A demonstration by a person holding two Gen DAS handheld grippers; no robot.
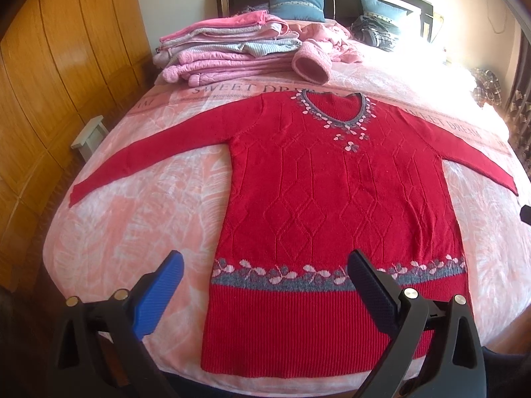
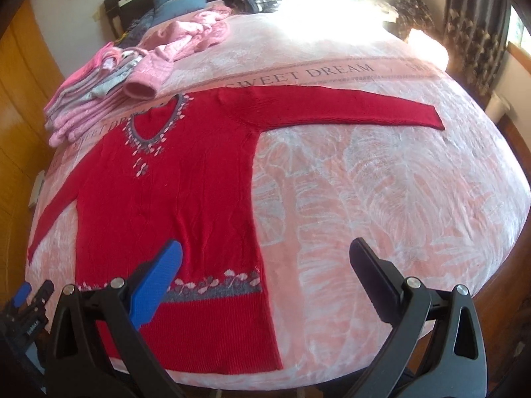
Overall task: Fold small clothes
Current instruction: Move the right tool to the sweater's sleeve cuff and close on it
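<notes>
A red knitted sweater with a grey and pink flower band at hem and neckline is laid flat, front up, on a bed covered by a pink leaf-print blanket, both sleeves stretched outward. Behind it a stack of folded pink and grey clothes is seen beside an unfolded pink heap. The left tongs are held spread and empty above the hem; the right tongs are likewise spread and empty, just beside the sweater's right edge. Folding appears not yet begun. A sleeve would probably need pinching near the cuff and carrying across the chest.
</notes>
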